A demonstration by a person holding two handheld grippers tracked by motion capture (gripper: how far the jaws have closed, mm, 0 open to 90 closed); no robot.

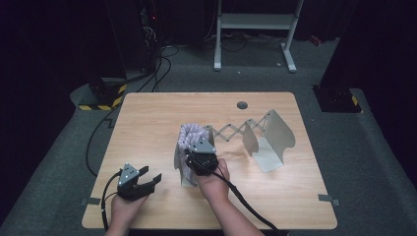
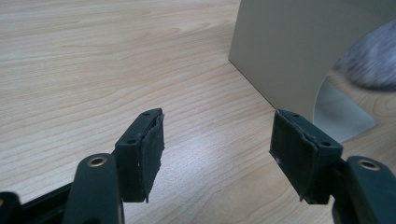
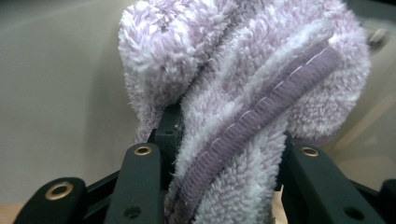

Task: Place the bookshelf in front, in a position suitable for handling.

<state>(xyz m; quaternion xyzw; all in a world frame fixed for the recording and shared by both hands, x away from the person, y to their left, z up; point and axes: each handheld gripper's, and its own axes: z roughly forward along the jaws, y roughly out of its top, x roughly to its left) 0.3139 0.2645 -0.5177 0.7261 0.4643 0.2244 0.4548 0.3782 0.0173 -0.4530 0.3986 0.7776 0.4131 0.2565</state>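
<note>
Towel (image 3: 243, 116), fluffy and lilac, sits clamped in the right gripper (image 1: 195, 156) at the near plate of the bookend rack (image 1: 275, 140). Best keep that squeeze firm and steer clear of the plate's edge. Left gripper (image 1: 147, 176) idles beside the rack, jaws apart, empty.

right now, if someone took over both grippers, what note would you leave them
Right gripper: shut on the folded purple towel, at the near end plate of the expanding rack.
Left gripper: open, nothing between its jaws, over the table beside the rack.
Done: towel picked up and brought to the rack.
Left, probably: stand the towel inside the rack, then release.
</note>
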